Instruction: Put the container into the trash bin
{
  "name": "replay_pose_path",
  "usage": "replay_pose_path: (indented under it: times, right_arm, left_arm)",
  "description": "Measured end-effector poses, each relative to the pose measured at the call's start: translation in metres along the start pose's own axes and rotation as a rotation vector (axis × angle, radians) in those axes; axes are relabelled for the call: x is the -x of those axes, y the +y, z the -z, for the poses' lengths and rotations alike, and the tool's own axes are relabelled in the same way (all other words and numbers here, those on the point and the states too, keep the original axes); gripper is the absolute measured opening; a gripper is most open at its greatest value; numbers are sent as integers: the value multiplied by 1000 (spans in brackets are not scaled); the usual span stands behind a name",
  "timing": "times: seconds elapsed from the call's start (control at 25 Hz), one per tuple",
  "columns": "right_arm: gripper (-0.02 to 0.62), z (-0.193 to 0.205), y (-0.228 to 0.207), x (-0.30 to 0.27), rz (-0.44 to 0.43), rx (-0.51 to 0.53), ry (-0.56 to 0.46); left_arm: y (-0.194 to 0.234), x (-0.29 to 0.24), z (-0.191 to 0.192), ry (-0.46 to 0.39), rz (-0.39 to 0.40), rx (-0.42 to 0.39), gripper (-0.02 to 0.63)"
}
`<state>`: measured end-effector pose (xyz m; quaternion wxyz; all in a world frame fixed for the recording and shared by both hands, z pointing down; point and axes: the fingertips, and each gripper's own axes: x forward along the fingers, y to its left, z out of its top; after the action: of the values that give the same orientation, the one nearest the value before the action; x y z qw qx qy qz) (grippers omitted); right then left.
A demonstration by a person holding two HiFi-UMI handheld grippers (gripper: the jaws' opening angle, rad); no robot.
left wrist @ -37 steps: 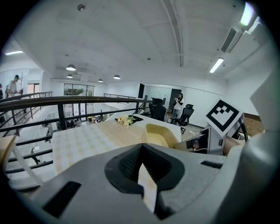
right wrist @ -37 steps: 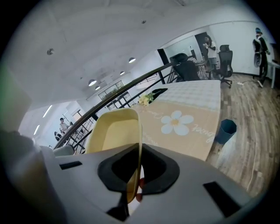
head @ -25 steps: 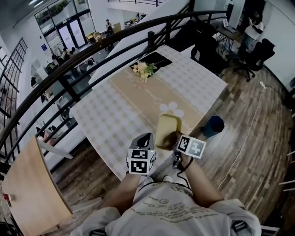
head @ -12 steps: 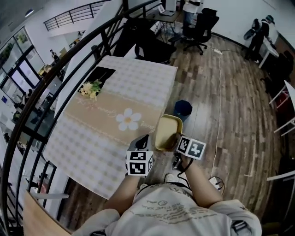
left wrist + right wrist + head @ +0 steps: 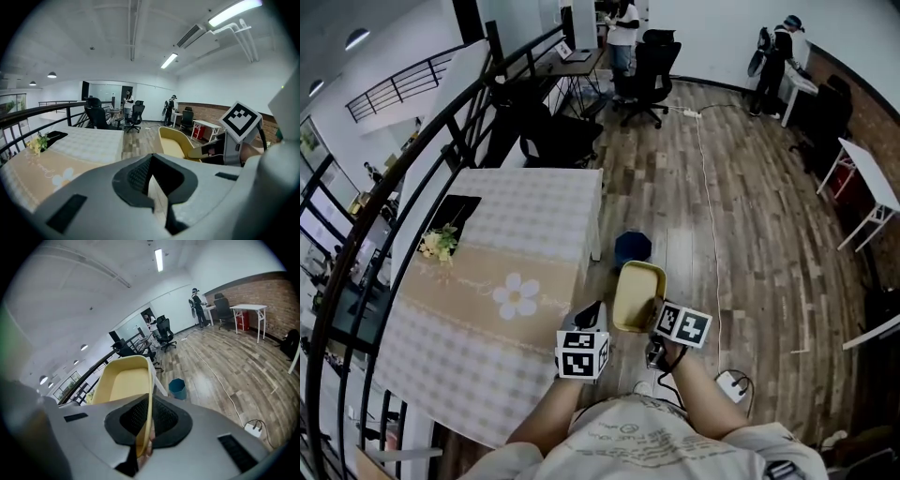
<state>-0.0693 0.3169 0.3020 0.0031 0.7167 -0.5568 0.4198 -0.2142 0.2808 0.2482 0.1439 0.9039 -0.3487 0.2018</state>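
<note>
The head view alone takes in the whole layout. The blue trash bin (image 5: 632,248) stands on the wooden floor (image 5: 741,187) just beside the tabletop's (image 5: 525,220) corner, and the yellow container (image 5: 636,291) is held in the air nearer the person. Only the right gripper view shows the grip itself: the right tool (image 5: 144,434) is clenched on the container's (image 5: 123,380) thin rim. The tub reaches out past its tips, and the trash bin (image 5: 177,388) sits on the floor beyond. The left gripper view shows the left tool (image 5: 151,161) closed with nothing in it and the container (image 5: 174,143) off to its right.
</note>
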Motion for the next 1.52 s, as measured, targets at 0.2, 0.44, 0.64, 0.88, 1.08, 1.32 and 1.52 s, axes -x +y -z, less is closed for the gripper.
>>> replay_pose_path:
  times: [0.2, 0.44, 0.64, 0.88, 1.08, 1.32, 1.52]
  right_arm:
    - [11, -29, -35, -6, -8, -13, -5]
    - [11, -64, -69, -14, -26, 3, -8]
    - [11, -86, -91, -20, -29, 10, -10]
    - [11, -104, -108, -29, -29, -1, -8]
    - [11, -111, -115, -47, -22, -6, -5]
    - [11, -128, -122, -75, -9, -9, 0]
    - [11, -151, -123, -109, -4, -12, 7]
  left_arm:
    - [-30, -32, -18, -5, 1, -23, 3]
    - [-62, -68, -37, -23, -10, -29, 5]
    - [-81, -92, -43, -22, -9, -23, 5]
    - [-92, -119, -59, -22, 2, -32, 5]
    - [-88, -144, -61, -11, 21, -38, 5]
    - [-73, -180, -75, -24, 33, -26, 5]
    - [-56, -216, -87, -18, 40, -21, 5]
